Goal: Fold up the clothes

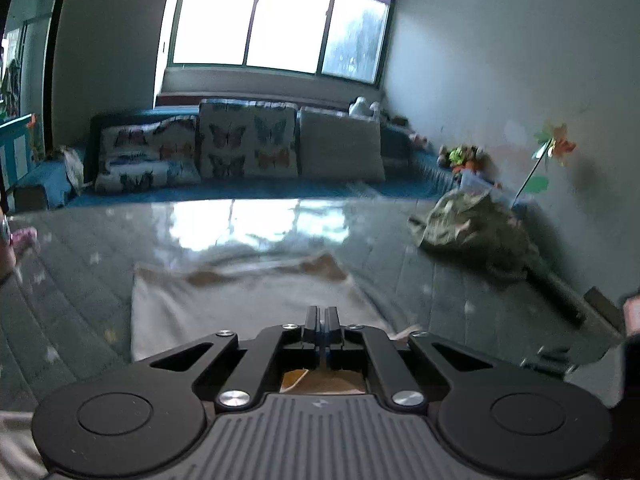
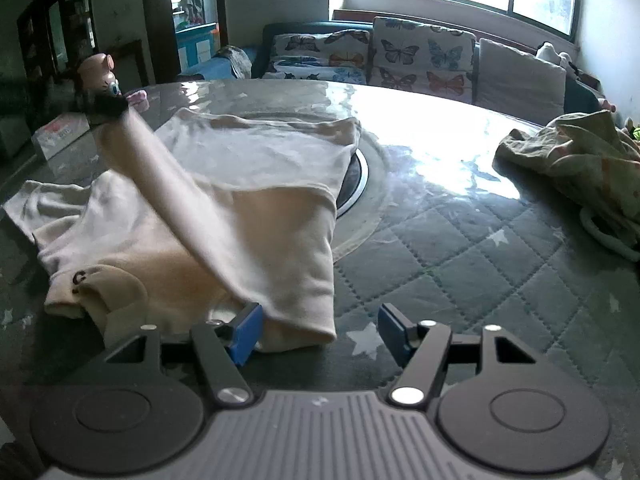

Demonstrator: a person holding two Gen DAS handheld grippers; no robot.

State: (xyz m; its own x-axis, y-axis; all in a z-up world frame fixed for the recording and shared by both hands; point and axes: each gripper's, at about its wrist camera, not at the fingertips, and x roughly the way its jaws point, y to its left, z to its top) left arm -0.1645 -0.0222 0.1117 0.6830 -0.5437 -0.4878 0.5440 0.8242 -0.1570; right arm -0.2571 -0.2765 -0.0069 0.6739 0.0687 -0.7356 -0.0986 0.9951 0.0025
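A soft, matt cream sweatshirt [image 2: 256,184] of knit cloth lies on a quilted grey fabric cover [image 2: 500,264] under glossy clear plastic on the tabletop [image 2: 440,152]. The right hand-held gripper [image 2: 316,332] shows matt black plastic, bright metal screws and blue pads [image 2: 246,332]. A crumpled printed cloth [image 2: 580,160] looks thin.

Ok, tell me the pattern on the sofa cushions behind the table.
Butterflies in blue, orange and dark tones on white cushions; clearest in the right wrist view.

butterfly cushions [image 2: 416,58], window [image 1: 276,20] — tissue pack [image 2: 60,134]
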